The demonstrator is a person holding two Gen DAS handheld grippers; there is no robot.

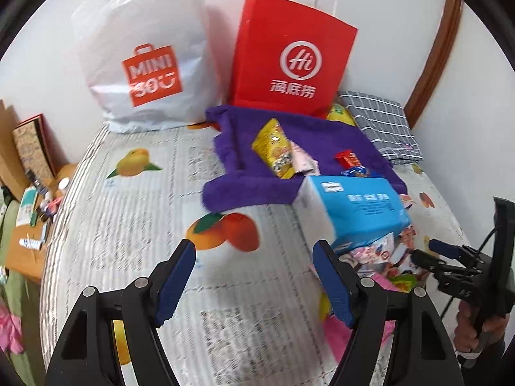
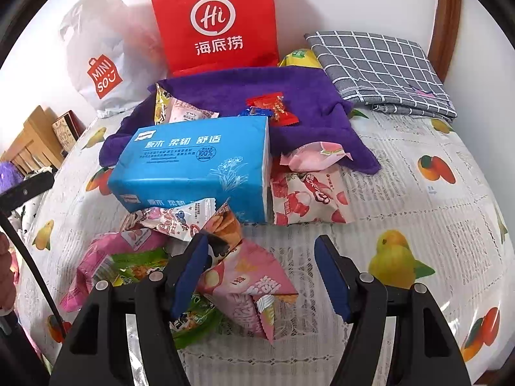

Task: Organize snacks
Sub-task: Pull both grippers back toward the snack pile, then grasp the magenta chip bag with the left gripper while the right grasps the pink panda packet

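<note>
Bed (image 2: 402, 212) with fruit-print cover, holding: blue tissue pack (image 2: 199, 167) at centre, snack packets heaped near and left of it, pink snack packet (image 2: 251, 276) nearest, purple towel (image 2: 309, 103) and red bag (image 2: 215, 19) far; left gripper (image 1: 254, 276) and right gripper (image 2: 260, 273) both spread wide, empty.

Left gripper (image 1: 254, 276) gapes over bare bedsheet (image 1: 135, 225); blue box (image 1: 354, 212) just ahead-right, purple towel (image 1: 289, 160) beyond it.

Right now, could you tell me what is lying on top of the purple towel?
On the purple towel: a yellow snack bag, a red candy and a blue wrapper. The blue tissue pack hides part of the towel.
</note>
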